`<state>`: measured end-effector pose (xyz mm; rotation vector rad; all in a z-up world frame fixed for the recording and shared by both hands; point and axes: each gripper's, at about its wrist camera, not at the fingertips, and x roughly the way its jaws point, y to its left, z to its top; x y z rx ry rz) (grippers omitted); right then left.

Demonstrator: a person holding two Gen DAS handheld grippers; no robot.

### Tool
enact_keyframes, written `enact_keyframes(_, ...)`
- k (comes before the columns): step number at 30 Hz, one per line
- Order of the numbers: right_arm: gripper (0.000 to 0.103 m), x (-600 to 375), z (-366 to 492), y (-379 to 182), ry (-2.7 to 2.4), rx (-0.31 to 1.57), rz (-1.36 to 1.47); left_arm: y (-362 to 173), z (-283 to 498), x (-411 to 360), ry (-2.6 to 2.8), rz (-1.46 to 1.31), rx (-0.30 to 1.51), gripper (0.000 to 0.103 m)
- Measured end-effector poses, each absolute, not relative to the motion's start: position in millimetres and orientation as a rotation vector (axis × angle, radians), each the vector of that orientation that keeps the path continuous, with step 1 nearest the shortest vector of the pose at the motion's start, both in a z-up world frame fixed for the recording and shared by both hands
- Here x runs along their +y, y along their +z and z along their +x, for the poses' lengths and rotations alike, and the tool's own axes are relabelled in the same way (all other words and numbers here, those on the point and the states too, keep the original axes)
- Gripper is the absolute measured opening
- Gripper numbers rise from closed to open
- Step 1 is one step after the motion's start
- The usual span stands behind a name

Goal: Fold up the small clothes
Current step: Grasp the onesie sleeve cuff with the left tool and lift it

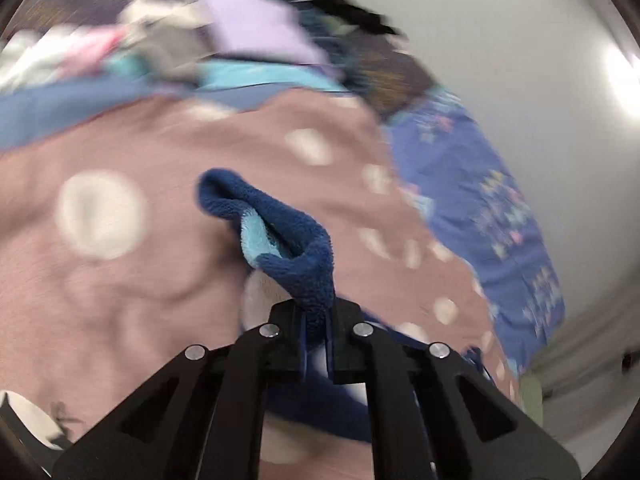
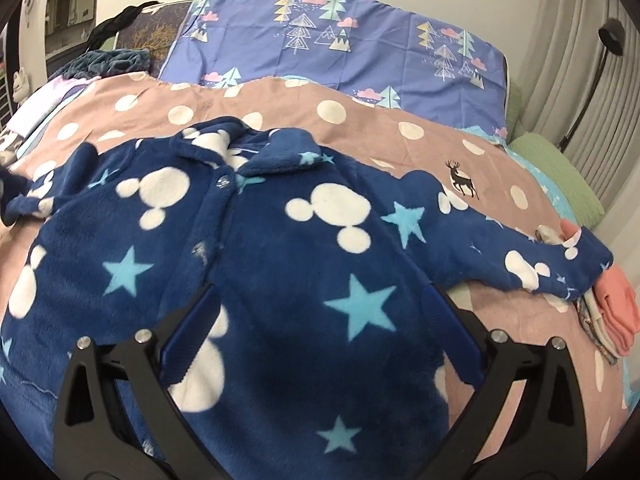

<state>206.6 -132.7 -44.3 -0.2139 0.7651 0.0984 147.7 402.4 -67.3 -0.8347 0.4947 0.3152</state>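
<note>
**Left gripper clamped on fleece edge, right gripper wide over the shirt body**

Left gripper: jaws pinched together on a fold of the navy fleece pajama top. The fabric sticks up out of the fingertips in a loop, light-blue patch showing on the inner side. Left wrist view is motion-blurred, so background detail is rough.

Right gripper: jaws spread wide, holding nothing. Blue finger pads sit on either side of the shirt's lower front panel; can't tell whether they touch the fleece or hover just over it.

Pajama top lies front-up on the pink polka-dot sheet, collar toward the far end, buttoned placket visible (white mouse-head shapes and light-blue stars all over). One sleeve runs out flat to the right in the right wrist view, its cuff resting on a stack of folded clothes with a coral piece on top. The other sleeve end, at the left edge of that view, is bunched up.

Past the collar: blue tree-print cover. Green cushion at far right. Loose clothes pile beyond the pink sheet in the left wrist view, blurred.
</note>
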Motion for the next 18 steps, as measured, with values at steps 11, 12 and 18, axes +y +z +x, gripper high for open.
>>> enact_keyframes(11,0.101,-179,216,-56,0.17,0.843,-0.032,2,220,119,-0.316,-0.448,0.59,0.006)
enact_keyframes(12,0.097,-183,217,-56,0.174,0.844,-0.019,-5,222,98,-0.359,-0.43,0.616,0.006)
enact_keyframes(18,0.05,-212,247,-54,0.255,0.901,0.177,-69,219,18,-0.491,-0.358,0.769,0.006)
